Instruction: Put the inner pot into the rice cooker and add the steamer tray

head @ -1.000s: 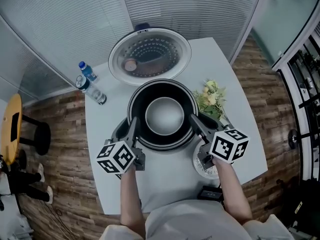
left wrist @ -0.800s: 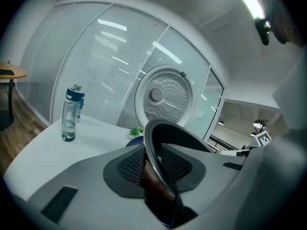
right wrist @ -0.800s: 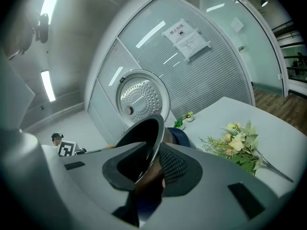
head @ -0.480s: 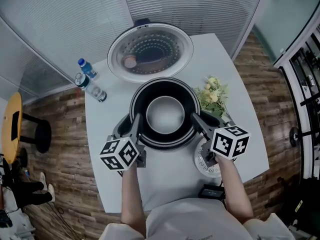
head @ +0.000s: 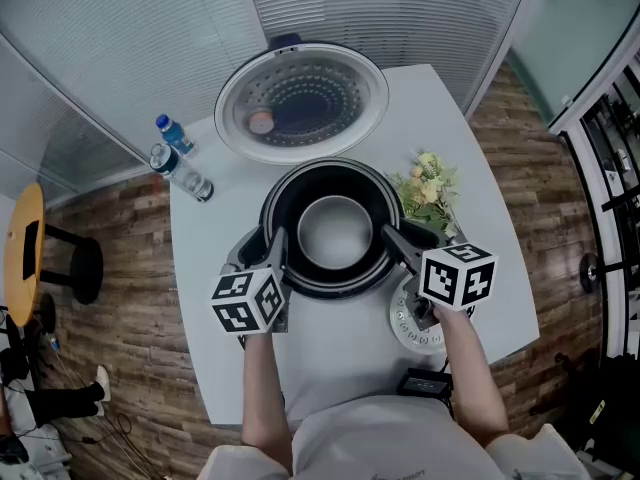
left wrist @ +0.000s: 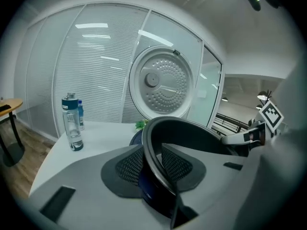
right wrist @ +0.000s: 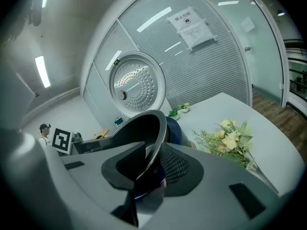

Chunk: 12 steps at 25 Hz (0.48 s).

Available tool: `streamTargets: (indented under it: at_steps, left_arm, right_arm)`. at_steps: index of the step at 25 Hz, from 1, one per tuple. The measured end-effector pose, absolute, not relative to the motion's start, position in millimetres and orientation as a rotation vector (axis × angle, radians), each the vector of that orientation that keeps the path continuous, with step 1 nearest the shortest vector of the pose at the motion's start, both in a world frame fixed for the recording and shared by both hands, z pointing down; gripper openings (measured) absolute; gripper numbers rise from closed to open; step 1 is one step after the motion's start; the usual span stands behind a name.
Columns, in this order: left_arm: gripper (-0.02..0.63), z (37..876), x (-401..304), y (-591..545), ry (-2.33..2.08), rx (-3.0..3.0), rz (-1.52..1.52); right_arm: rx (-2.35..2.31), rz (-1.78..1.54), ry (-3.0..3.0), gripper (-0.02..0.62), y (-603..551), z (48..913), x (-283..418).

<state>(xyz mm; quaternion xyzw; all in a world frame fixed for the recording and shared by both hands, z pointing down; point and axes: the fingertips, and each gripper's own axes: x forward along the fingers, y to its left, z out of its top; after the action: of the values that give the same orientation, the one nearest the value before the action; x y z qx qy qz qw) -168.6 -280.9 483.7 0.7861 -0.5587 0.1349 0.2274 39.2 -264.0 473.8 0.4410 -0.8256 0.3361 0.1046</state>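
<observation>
The black inner pot [head: 330, 230] sits in the dark rice cooker body [head: 243, 258], whose round white lid [head: 300, 103] stands open behind it. My left gripper [head: 276, 244] is shut on the pot's left rim [left wrist: 192, 128], which runs between its mesh pads [left wrist: 127, 166]. My right gripper [head: 390, 236] has the right rim [right wrist: 144, 126] between its pads [right wrist: 175, 166]; its jaws are opening but still touch the rim. The white perforated steamer tray [head: 408, 320] lies on the table under my right hand, partly hidden by it.
Two water bottles [head: 180, 173] lie near the white table's [head: 330, 368] left edge. A bunch of flowers [head: 428, 193] rests just right of the cooker. A dark flat object [head: 420, 383] sits at the table's front edge. Glass walls close in behind.
Both grippers have sunk a little with the pot, which now sits lower in the cooker body. The marker cubes have rolled slightly.
</observation>
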Motion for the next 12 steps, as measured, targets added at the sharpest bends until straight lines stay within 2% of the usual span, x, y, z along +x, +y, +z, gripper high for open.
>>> streamTargets:
  at_steps: [12]
  left_arm:
    - [0.115, 491.9, -172.0, -284.4, -1.560, 2.168, 0.433]
  right_arm:
    - [1.267, 0.884, -2.390, 0.123, -266.9, 480.1, 34.4]
